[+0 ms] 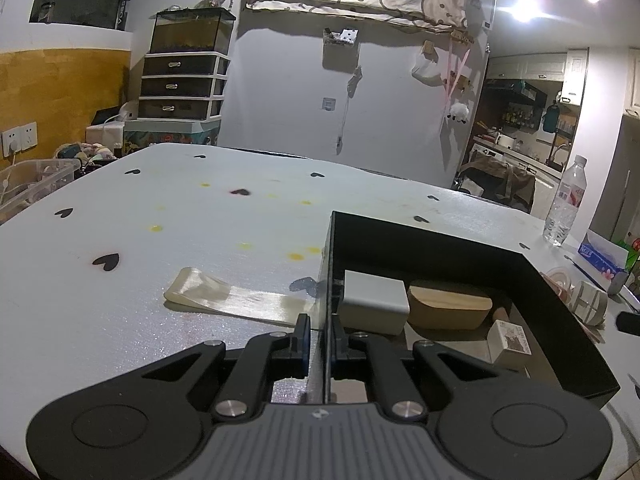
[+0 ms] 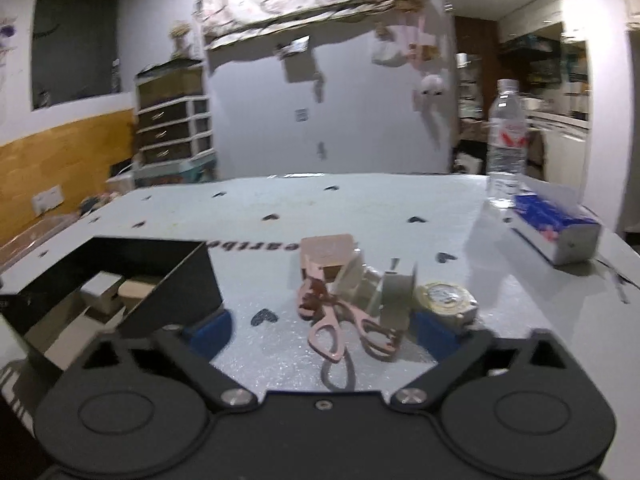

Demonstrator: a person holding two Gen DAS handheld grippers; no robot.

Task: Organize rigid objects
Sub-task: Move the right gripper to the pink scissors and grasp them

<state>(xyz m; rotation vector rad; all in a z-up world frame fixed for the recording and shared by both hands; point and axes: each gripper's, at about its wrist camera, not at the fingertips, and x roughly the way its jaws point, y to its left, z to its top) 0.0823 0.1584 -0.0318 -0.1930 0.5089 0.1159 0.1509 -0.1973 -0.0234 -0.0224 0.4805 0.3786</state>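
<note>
My left gripper point(image 1: 323, 340) is shut on the left wall of a black open box point(image 1: 432, 252). Inside the box lie a grey-white block point(image 1: 374, 304), an oval wooden piece point(image 1: 448, 310) and a small printed carton point(image 1: 512, 344). In the right wrist view the black box point(image 2: 172, 276) stands at the left. My right gripper point(image 2: 324, 332) is open, low over the table, its blue pads point(image 2: 212, 330) wide apart. Pink scissors point(image 2: 340, 320) lie between the pads, untouched. Behind them cluster a pink box point(image 2: 326, 254), a white spool-like piece point(image 2: 394, 292) and a gold-rimmed round thing point(image 2: 446, 300).
A water bottle point(image 2: 506, 140) and a blue-and-white tissue pack point(image 2: 556, 224) stand at the table's far right. A translucent flat strip point(image 1: 236, 296) lies left of the box. A clear plastic bin point(image 1: 28, 184) sits off the table's left edge. The white table point(image 1: 180, 220) carries black heart marks.
</note>
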